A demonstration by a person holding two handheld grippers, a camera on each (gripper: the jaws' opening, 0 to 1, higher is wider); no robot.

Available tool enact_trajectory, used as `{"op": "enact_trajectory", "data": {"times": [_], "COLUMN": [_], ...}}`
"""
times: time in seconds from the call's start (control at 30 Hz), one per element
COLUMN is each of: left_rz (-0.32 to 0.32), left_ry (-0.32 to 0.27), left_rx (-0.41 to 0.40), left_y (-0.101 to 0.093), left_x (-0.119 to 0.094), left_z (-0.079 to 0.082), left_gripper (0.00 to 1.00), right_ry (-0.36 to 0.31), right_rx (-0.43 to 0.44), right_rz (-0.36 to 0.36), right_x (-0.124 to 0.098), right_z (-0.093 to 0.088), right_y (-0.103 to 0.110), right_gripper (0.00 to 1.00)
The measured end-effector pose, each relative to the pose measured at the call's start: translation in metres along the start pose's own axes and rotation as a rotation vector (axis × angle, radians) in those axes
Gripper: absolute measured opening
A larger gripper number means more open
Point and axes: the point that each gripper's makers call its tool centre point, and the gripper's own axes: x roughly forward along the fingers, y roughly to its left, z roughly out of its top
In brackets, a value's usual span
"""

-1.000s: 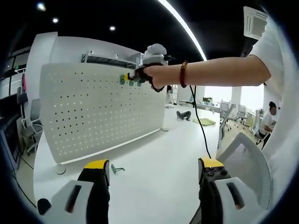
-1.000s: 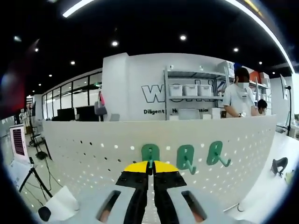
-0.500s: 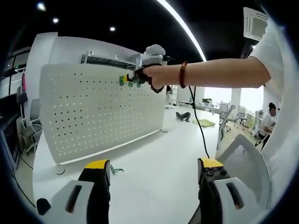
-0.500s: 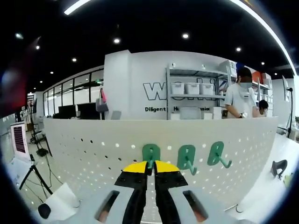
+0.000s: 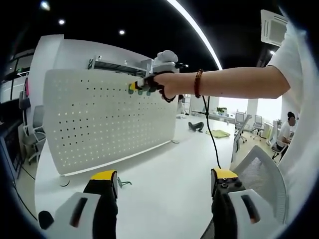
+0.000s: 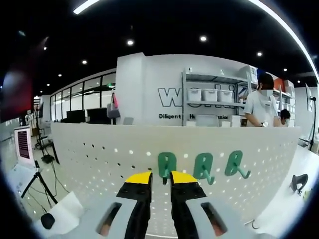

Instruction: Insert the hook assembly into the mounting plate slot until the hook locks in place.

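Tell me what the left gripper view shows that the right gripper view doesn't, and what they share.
Left gripper view alone: the left tool, open and low over the white table, a loose green hook lying on that table, and the person's arm with a bead bracelet reaching to the board.

Right gripper view alone: three green hooks seen close on the board, plus a shelf with bins behind.

Both: the white pegboard and the right tool, slightly open at the leftmost hook.
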Motion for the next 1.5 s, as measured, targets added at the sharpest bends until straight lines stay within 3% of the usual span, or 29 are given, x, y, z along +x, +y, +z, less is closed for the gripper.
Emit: {"op": "enact_trajectory", "data": {"times": [0.13,0.27,0.63,0.97,1.07,1.13,1.33,1.43,1.5], "left_rz": [-0.011,-0.007,-0.006,-0.009,-0.025,-0.031,-0.037,-0.038,-0.049], "left_ry": [-0.001,-0.002,-0.018,-0.135,-0.179,-0.192,-0.214,-0.183,-0.178], "left_rx": [-0.015,-0.009,-0.012,-0.029,-0.084,-0.088,-0.125,-0.189,-0.179], "left_y": [-0.003,-0.005,-0.013,-0.025,-0.033,-0.038,-0.05,-0.053,-0.055], "left_x": [0.0,-0.001,0.0,-0.003,-0.003,-0.005,-0.004,-0.002,-0.002], "left_z": [-0.001,-0.002,0.004,0.024,0.032,0.035,0.038,0.034,0.033], "left_gripper": [0.75,0.78,0.76,0.75,0.8,0.8,0.93,1.0,1.0], "right_ry": [0.014,0.007,-0.012,-0.016,-0.02,-0.03,-0.047,-0.047,-0.051], "right_rx": [-0.004,-0.005,-0.004,-0.003,0.002,0.002,-0.006,-0.011,-0.002], "right_rz": [0.019,0.036,0.065,0.07,0.072,0.071,0.082,0.084,0.09], "right_x": [-0.002,-0.007,-0.021,-0.036,-0.042,-0.046,-0.055,-0.059,-0.062], "right_z": [-0.004,-0.003,-0.001,-0.009,-0.009,-0.008,-0.004,-0.006,-0.008], "right_y": [0.003,0.006,0.01,0.005,0.003,0.002,0.001,0.0,0.0], "right_gripper": [0.19,0.22,0.23,0.23,0.23,0.23,0.21,0.21,0.21]}}
